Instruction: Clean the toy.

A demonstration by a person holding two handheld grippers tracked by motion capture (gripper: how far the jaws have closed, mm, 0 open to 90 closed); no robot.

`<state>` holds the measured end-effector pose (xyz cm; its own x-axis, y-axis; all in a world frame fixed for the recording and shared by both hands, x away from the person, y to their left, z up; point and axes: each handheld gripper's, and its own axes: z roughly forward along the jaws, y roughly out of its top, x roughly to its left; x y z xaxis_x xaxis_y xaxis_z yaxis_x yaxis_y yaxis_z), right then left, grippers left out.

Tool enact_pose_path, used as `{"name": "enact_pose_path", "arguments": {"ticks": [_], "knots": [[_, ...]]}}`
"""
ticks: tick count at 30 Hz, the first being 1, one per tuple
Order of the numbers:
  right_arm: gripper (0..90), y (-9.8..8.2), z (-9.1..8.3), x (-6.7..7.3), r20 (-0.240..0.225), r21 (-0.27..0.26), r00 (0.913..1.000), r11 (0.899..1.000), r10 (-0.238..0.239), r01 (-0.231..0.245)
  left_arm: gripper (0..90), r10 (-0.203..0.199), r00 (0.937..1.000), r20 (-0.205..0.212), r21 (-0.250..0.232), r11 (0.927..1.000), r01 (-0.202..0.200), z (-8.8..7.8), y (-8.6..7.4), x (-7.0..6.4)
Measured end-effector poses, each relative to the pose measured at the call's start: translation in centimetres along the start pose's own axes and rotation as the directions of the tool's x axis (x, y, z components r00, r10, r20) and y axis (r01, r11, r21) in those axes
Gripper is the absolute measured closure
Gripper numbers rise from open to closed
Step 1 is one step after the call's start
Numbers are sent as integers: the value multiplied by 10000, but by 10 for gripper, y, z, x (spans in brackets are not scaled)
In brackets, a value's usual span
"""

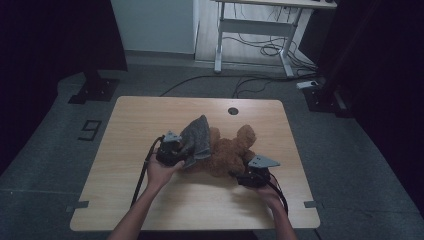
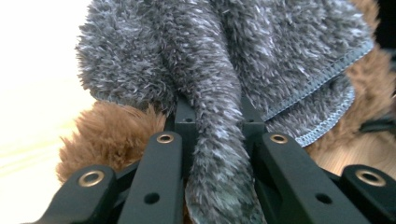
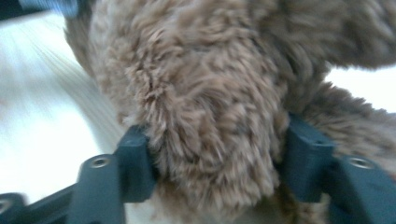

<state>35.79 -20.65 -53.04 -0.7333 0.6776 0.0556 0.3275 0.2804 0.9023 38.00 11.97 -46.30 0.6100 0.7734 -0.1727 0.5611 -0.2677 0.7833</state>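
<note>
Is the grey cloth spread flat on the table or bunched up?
Bunched. The grey cloth is draped in folds over the brown plush toy, and a gathered fold of it is pinched between the left gripper jaws.

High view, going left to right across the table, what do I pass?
Left gripper → grey fuzzy cloth → brown plush toy → right gripper, all on the wooden table.

The person's forearms are bare, no sleeves. Each black gripper, left gripper (image 1: pixel 172 150) and right gripper (image 1: pixel 254 172), carries a grey three-cornered plate and trails a black cable. Brass-ringed screw holes stud the black jaws.
</note>
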Motion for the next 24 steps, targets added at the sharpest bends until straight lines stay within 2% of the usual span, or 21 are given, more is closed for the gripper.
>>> {"name": "enact_pose_path", "arguments": {"ticks": [3, 5, 7, 9, 11, 14, 16, 18, 19, 21, 24], "knots": [[259, 3, -8, -1, -311, -467, 9962, 9955, 809, -823, 765, -51, 9999, 152, -132, 9999, 53, -3, -9, -1], [227, 7, -11, 1, -353, -656, 9944, 9926, 996, -1018, 765, -120, 9996, 273, -195, 9997, 126, -6, -15, 0], [221, 9, -7, 3, -455, -546, 9931, 9924, 1081, -1105, 765, -139, 9994, 323, -259, 9996, 147, -8, -20, 0], [254, 8, 0, 7, -541, -361, 9938, 9944, 975, -996, 765, -105, 9994, 318, -278, 9995, 114, -10, -25, -2], [337, 4, 4, 10, -502, -265, 9949, 9957, 875, -889, 765, -108, 9993, 370, -291, 9995, 119, -13, -29, -3], [429, 0, 4, 6, -583, -137, 9936, 9951, 972, -981, 763, -194, 9984, 526, -357, 9991, 213, -17, -31, -4], [476, -2, 3, 7, -550, -199, 9950, 9963, 829, -841, 762, -132, 9986, 518, -463, 9988, 156, -20, -30, -7], [507, -4, 4, 7, -475, -207, 9962, 9970, 734, -745, 761, 148, 9989, 443, -636, 9979, -120, -22, -25, -13], [520, -4, 4, 7, -425, -263, 9966, 9971, 700, -712, 761, 210, 9990, 406, -652, 9977, -183, -23, -23, -15], [534, -4, 4, 7, -393, -299, 9969, 9971, 685, -697, 760, 576, 9980, 275, -619, 9965, -558, -20, -15, -24], [552, -3, 4, 7, -343, -326, 9976, 9976, 600, -611, 760, 842, 9949, 549, -641, 9947, -806, -11, -1, -39]]}}
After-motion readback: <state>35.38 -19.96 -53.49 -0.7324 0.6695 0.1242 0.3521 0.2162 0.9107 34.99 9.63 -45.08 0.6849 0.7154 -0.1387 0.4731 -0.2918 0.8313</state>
